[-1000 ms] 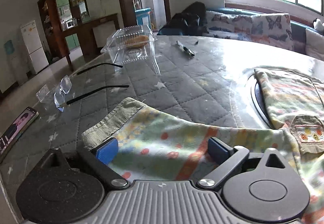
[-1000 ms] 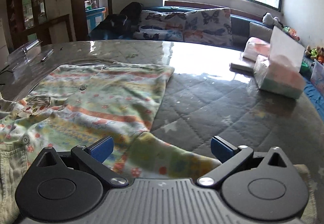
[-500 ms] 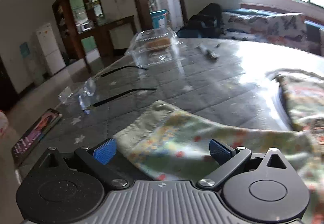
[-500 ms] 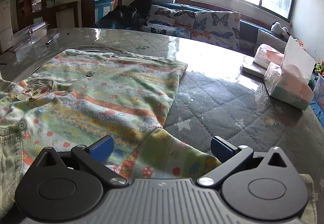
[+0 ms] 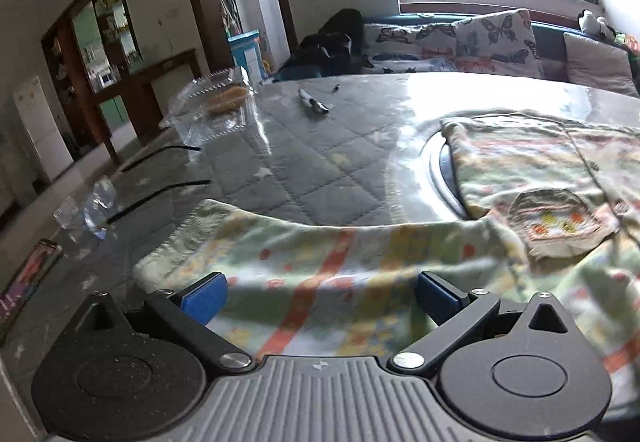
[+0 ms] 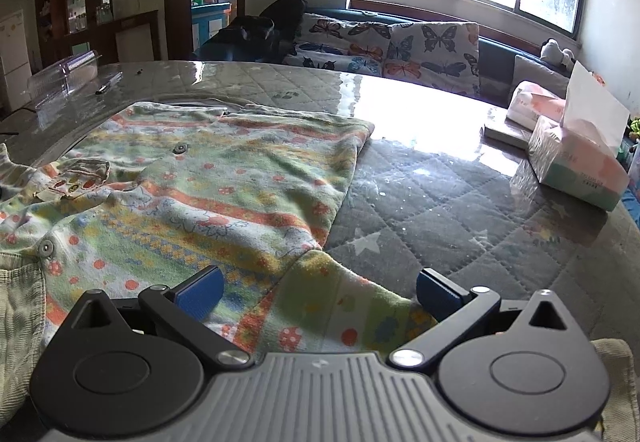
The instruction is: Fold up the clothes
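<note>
Over shirt (image 6: 224,194) sleeves, both tongs level, agape

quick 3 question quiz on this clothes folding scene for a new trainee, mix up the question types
1. True or false: both tongs, left and right, are shut on the colourful patterned children's shirt.
2. Which lies on the table on the shirt's right side? A) pink-and-white tissue box B) clear plastic clamshell container C) clear-lens safety glasses
3. Fill in: the left tongs' blue pads straddle the shirt's ____.

Key: 1 false, both open. 2 A. 3 sleeve.
</note>
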A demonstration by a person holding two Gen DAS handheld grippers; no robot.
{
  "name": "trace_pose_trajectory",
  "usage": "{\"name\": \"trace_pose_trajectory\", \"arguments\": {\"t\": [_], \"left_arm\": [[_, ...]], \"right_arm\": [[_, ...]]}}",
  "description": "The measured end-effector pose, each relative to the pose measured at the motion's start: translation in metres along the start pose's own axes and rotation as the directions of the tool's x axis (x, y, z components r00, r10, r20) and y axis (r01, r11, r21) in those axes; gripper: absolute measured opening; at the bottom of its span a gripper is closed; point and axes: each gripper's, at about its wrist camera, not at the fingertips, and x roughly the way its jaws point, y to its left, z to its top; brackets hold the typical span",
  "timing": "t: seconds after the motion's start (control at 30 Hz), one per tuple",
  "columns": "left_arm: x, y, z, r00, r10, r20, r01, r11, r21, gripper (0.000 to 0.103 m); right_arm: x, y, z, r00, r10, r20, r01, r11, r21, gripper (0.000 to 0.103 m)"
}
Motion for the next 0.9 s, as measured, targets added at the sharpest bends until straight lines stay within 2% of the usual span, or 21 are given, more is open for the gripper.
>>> {"name": "trace_pose_trajectory", "arguments": {"t": [0.23,0.37,0.47,0.57,0.67,0.73,0.9], "left_arm": [[-0.008,0.025,-0.007,0.998,0.052,-0.031,-0.053,0.998,-0.022,0.103],[-0.021,0.022,0.003,1.000,-0.005,-0.003,0.004,0.999,-0.054,0.103],[-0.027,0.003,0.010,0.997,-0.071,0.031,0.072,0.997,-0.020,0.103],[-0.024,-0.015,0.010,0.993,-0.117,0.031,0.116,0.993,0.031,0.103],[-0.017,-0.026,0.002,0.992,-0.128,-0.007,0.128,0.989,0.073,0.103],[-0.018,-0.027,-0.006,0.992,-0.123,0.001,0.122,0.988,0.093,0.103],[-0.026,-0.024,-0.005,0.993,-0.121,-0.009,0.122,0.987,0.109,0.103]], "right_arm": [[-0.005,0.004,0.002,1.000,-0.007,0.001,0.007,1.000,-0.016,0.103],[-0.015,0.014,0.007,1.000,-0.003,0.016,0.004,0.998,-0.059,0.103],[-0.022,0.026,0.011,0.999,0.029,0.032,-0.026,0.996,-0.089,0.103],[-0.024,0.038,0.013,0.998,0.055,0.031,-0.051,0.992,-0.115,0.103],[-0.021,0.049,0.008,0.997,0.076,0.001,-0.075,0.986,-0.152,0.103],[-0.019,0.057,-0.001,0.997,0.074,-0.024,-0.077,0.978,-0.195,0.103],[-0.028,0.063,-0.007,0.997,0.067,-0.026,-0.071,0.964,-0.256,0.103]]}}
